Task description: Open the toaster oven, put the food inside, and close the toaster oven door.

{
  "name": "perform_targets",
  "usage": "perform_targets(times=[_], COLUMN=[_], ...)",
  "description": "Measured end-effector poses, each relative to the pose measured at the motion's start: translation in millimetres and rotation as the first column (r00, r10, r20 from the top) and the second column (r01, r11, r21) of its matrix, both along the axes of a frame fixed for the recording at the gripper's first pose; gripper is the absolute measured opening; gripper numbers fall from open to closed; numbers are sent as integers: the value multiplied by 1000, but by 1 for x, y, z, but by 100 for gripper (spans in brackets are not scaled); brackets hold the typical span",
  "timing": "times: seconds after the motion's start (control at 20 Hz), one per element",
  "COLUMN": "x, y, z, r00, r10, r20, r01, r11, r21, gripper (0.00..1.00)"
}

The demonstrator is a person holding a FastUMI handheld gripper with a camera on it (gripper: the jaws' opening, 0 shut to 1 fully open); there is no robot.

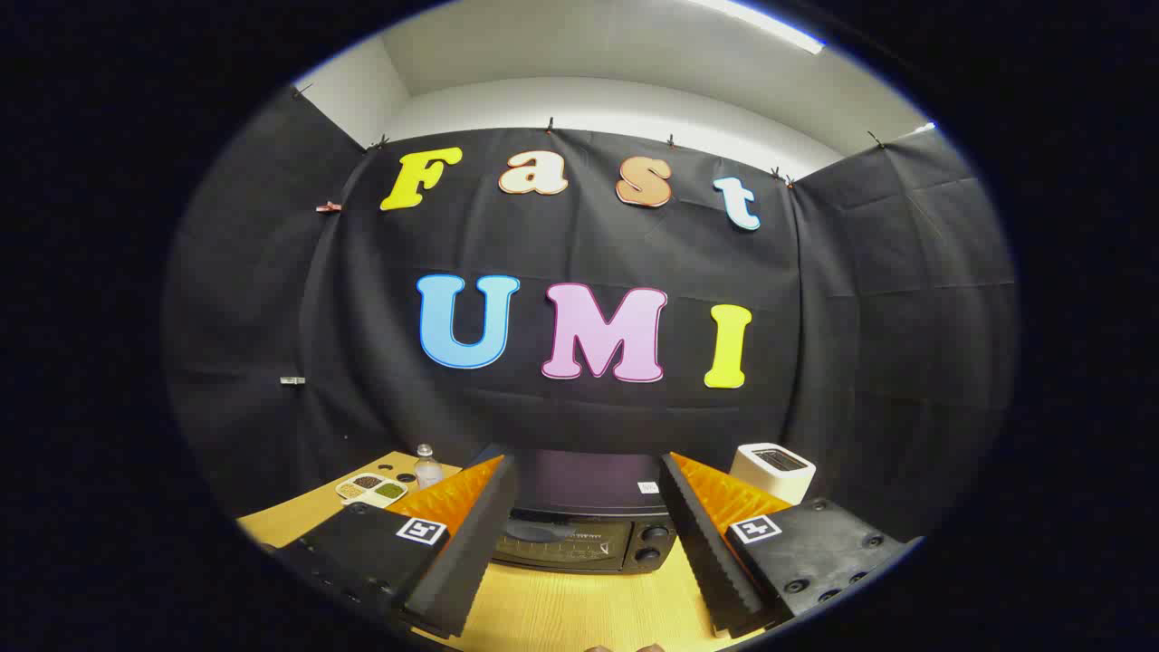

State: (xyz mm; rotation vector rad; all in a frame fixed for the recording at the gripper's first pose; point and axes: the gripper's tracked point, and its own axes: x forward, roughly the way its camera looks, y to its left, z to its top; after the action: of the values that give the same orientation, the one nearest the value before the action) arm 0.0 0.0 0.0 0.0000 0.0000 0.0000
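a hand-held gripper (589,475) hangs above a wooden table (579,602) with its two fingers spread wide and nothing between the pads. framed in the gap between the fingers, just ahead of them, stands the black toaster oven (584,523), its glass door closed and upright and two round knobs stacked at the right side of its front. what lies behind the glass cannot be made out. to the left, beyond the left finger, a white divided tray (371,490) sits on the table; its compartments hold dark and greenish contents, too small to identify. just beside the tray stands a small clear bottle (427,469) with a white cap. to the right, beyond the right finger, a white pop-up toaster (772,472) stands beside the oven, its top slot dark.
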Motion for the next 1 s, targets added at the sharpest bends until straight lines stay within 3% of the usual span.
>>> perform_targets(times=[1.0], x=[-5], y=[-17], z=[-31], r00=[997], r10=[-38], r20=[-69], r01=[39], r11=[999], r21=[8], gripper=[97])
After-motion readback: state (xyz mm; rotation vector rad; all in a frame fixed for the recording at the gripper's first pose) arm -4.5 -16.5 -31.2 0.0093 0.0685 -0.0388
